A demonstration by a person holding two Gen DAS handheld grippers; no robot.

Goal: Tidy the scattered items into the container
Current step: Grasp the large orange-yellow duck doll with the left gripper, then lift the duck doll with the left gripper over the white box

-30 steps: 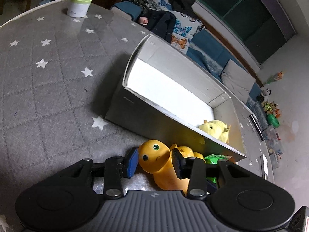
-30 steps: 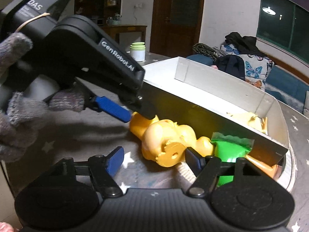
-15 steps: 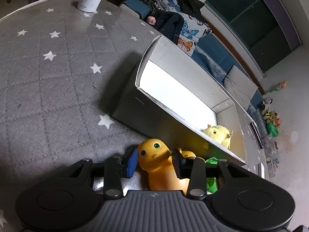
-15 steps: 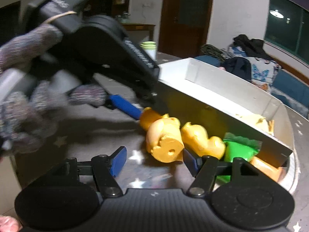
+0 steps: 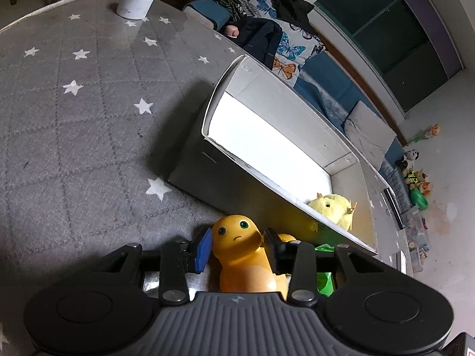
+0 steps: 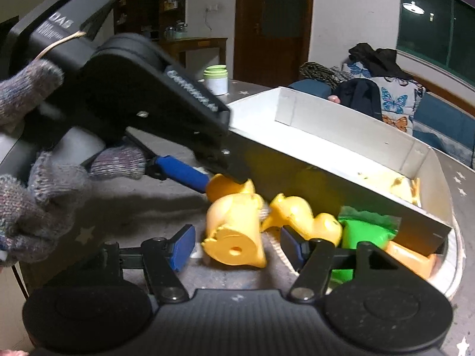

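On the grey star-patterned tablecloth [image 5: 89,124], a long white cardboard box [image 5: 297,124], long axis running away to the right; just before its near wall, the orange rubber worm-shaped toy [image 5: 237,255], lying with head toward the box and flat base toward the right wrist camera; left gripper [image 5: 237,249] clamped on the toy's head, nearer by far; right gripper [image 6: 237,246] spread wide around the base, not touching; probably only up and over the wall left.
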